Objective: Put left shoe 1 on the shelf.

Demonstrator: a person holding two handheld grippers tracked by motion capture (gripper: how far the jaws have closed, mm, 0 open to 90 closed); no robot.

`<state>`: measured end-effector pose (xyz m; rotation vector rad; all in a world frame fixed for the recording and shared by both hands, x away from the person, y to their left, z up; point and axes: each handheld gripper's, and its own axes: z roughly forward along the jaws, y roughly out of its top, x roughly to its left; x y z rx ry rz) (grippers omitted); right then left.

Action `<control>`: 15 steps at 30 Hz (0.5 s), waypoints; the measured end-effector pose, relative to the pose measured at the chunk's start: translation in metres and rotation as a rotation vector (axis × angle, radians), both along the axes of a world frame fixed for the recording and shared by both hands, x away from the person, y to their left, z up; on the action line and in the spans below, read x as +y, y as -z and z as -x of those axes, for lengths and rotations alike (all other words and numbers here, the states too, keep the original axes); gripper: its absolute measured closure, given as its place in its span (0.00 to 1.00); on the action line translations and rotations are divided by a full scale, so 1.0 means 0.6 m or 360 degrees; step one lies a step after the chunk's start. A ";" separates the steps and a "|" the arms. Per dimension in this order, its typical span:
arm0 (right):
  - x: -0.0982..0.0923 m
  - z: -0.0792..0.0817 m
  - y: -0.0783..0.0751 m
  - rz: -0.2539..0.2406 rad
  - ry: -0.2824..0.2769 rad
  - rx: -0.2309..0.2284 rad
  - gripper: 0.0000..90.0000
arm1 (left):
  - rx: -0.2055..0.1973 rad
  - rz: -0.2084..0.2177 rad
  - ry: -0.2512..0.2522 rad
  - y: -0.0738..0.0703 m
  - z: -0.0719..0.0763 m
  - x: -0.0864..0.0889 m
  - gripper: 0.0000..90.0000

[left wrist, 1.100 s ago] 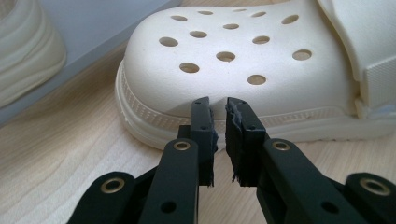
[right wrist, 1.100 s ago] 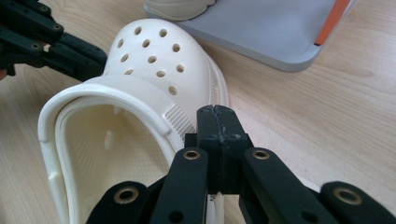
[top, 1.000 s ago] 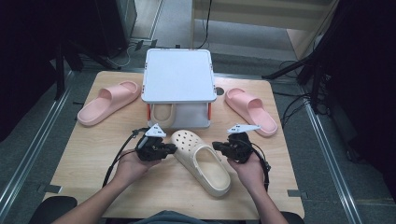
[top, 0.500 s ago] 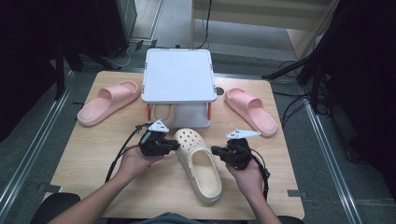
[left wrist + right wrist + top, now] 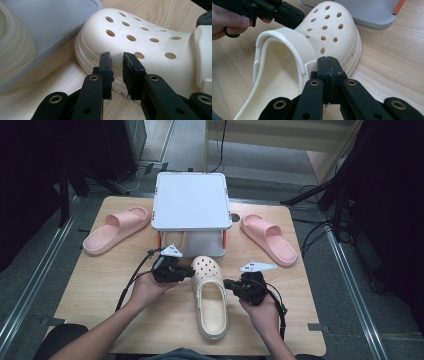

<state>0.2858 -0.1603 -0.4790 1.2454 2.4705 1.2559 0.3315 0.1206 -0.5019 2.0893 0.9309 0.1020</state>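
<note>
Wooden worktop point(image 5: 90, 285): cream clog point(image 5: 210, 297) lies at 6 o'clock of the grey stand point(image 5: 190, 202), light, springy foam; left gripper point(image 5: 186, 273) fingers have just been parting, nothing between; right gripper point(image 5: 229, 283) fingers clenched empty; grip heel strap or side wall.

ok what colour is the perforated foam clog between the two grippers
Cream, off-white all over: the perforated foam clog shows its colour best in the right gripper view.

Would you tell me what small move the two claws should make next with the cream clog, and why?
Probably nudge the cream clog forward. It points toe-first at the white rack, the shut right claw presses its side, and the left claw, just opening, stands at its toe with nothing gripped.
</note>
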 end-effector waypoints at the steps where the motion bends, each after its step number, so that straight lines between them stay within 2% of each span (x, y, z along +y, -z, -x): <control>1: 0.000 0.001 0.000 0.0003 0.0004 -0.0007 1.00 | -0.0002 -0.0004 0.0001 -0.001 -0.001 -0.001 0.85; 4: -0.002 0.003 -0.001 0.0006 0.0015 -0.0010 0.99 | 0.0013 -0.0004 0.0005 -0.004 -0.004 0.001 0.83; 10: -0.023 0.007 -0.011 -0.0078 0.0084 -0.0029 0.90 | 0.0061 0.0016 0.0016 -0.026 -0.007 0.010 0.76; 12: -0.031 0.012 -0.017 -0.0090 0.0107 -0.0055 0.84 | 0.0080 0.0031 0.0026 -0.035 -0.008 0.014 0.74; 14: -0.035 0.019 -0.022 -0.0090 0.0123 -0.0088 0.75 | 0.0040 -0.0008 0.0037 -0.049 -0.005 0.016 0.71; 15: -0.036 0.023 -0.025 -0.0086 0.0136 -0.0097 0.72 | 0.0040 -0.0008 0.0037 -0.049 -0.005 0.016 0.70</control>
